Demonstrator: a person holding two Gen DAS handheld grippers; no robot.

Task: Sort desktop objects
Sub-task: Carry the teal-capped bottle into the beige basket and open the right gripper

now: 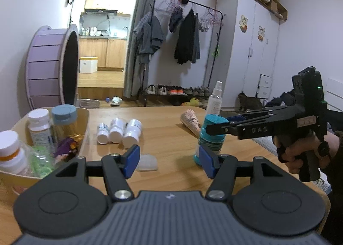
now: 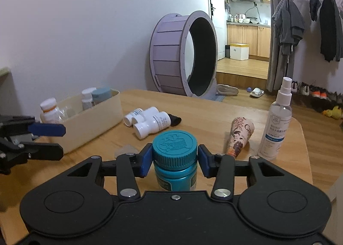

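Note:
A teal bottle with a ribbed teal cap stands upright on the wooden table. My right gripper is shut on it, both blue pads pressed against the cap. In the left wrist view the same teal bottle stands at right, with the right gripper reaching in from the right, held by a hand. My left gripper is open and holds nothing, hovering over the table just left of the bottle. From the right wrist view the left gripper sits at the far left, beside the beige bin.
The beige bin holds several bottles and small packets. Three white bottles lie on their sides mid-table. A patterned paper cup lies tipped over beside an upright spray bottle. A small translucent piece lies flat near my left gripper.

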